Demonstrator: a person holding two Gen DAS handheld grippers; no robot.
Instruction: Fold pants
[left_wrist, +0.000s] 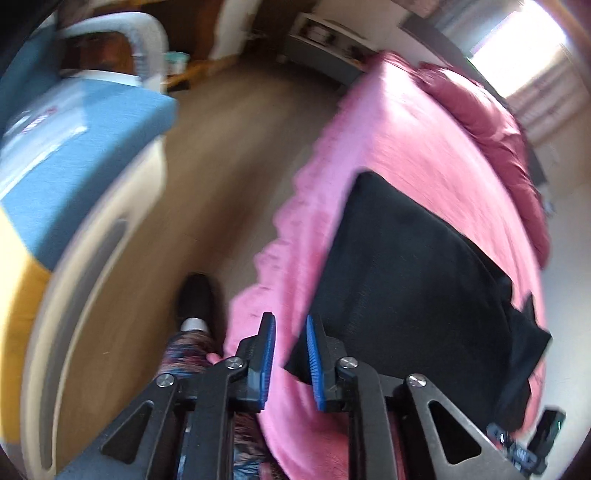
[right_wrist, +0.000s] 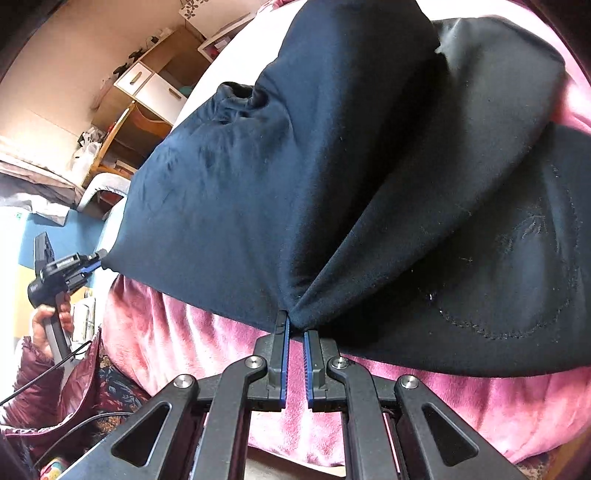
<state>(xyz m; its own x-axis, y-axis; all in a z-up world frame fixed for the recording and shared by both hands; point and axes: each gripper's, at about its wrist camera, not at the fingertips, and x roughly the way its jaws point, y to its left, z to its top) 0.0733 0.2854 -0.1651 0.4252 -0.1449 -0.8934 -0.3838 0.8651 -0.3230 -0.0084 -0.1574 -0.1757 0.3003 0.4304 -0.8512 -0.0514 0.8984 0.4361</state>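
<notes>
Item, as I see it from my station: dark navy soft-fabric pants (right_wrist: 332, 177) — lying on a pink fleece blanket (left_wrist: 406, 122) over the bed, part folded, one layer doubled over another

Right gripper (right_wrist: 294, 334): blue-padded fingers (right_wrist: 283, 354) narrowly parted, tips pinching the near hem fold of the pants

Left gripper (left_wrist: 290, 325): my own view shows its fingers slightly spread with only blanket between them; the right view shows its tip against the pants' far corner — I cannot tell whether it grips

Wooden floor (left_wrist: 221, 147) beside the bed
</notes>
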